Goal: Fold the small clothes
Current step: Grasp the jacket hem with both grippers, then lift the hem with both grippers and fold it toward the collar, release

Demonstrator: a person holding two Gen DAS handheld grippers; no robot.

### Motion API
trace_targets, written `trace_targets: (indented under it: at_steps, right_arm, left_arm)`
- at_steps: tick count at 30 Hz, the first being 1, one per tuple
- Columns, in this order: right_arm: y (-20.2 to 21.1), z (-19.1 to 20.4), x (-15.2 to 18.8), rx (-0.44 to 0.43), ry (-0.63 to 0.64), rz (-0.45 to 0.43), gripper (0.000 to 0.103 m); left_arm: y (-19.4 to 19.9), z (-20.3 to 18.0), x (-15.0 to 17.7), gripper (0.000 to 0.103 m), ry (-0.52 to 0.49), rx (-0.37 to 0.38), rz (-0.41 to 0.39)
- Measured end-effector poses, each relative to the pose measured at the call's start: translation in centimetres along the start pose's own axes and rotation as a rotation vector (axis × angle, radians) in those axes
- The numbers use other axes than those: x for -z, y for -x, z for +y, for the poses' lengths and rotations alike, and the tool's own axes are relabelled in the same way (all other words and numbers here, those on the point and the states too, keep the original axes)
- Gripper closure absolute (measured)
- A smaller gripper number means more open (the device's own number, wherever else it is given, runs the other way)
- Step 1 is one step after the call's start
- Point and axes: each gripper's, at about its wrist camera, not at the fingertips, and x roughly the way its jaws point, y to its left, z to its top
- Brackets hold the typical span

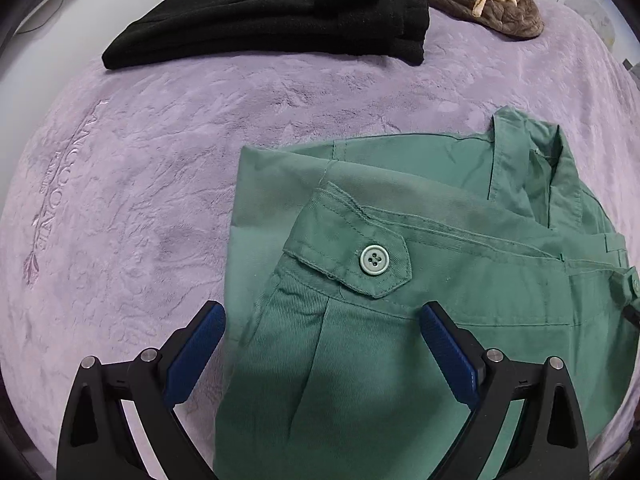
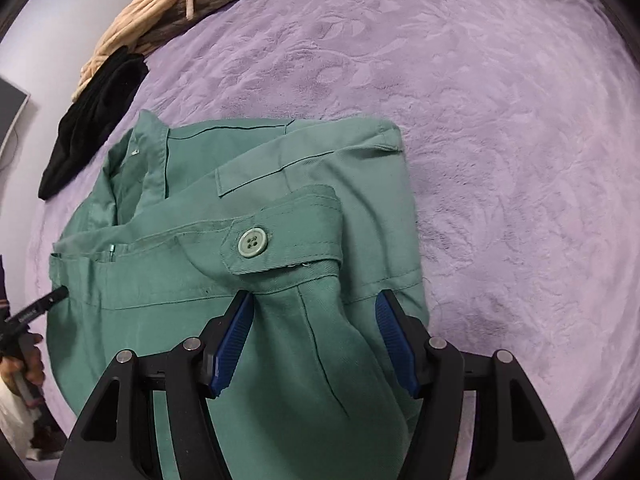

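Note:
A green garment (image 1: pixel 460 208) with waist tabs and pale green buttons (image 1: pixel 373 261) lies folded on a purple blanket (image 1: pixel 160 200). My left gripper (image 1: pixel 322 306) points down over the garment's left corner. It is open wide; the right pad (image 1: pixel 448 352) is over the cloth and the left pad (image 1: pixel 196 352) is over the blanket. My right gripper (image 2: pixel 314 296) is open above the other corner of the garment (image 2: pixel 280 184). A loose hump of green cloth rises between its blue pads (image 2: pixel 234 340), below a button (image 2: pixel 253 243).
A folded black garment (image 1: pixel 280 16) lies at the far edge, with a brown and cream garment (image 1: pixel 480 4) behind it. The left gripper's tip (image 2: pixel 48 300) and the hand (image 2: pixel 24 364) holding it show at the right wrist view's left edge. Purple blanket (image 2: pixel 500 160) stretches to the right.

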Motion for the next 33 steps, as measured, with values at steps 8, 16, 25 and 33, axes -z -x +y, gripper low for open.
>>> trace_targets:
  at_steps: [8, 16, 25, 33]
  right_arm:
    - [4.4, 3.2, 1.9, 0.012, 0.075, -0.100, 0.097]
    - [8.7, 4.9, -2.2, -0.028, 0.135, -0.239, 0.097]
    - [-3.4, 1.3, -5.8, 0.007, 0.023, -0.059, 0.093]
    - [0.6, -1.0, -5.1, 0.082, -0.134, -0.137, 0.059]
  left_arm:
    - [1.0, -0.9, 0.6, 0.088, -0.045, 0.019, -0.052]
    - [7.7, 1.5, 0.0, 0.091, 0.012, 0.109, -0.203]
    - [0.2, 1.2, -3.6, 0.090, 0.036, -0.009, -0.157]
    - [-0.6, 2.1, -2.9, 0.029, 0.056, -0.181, -0.174]
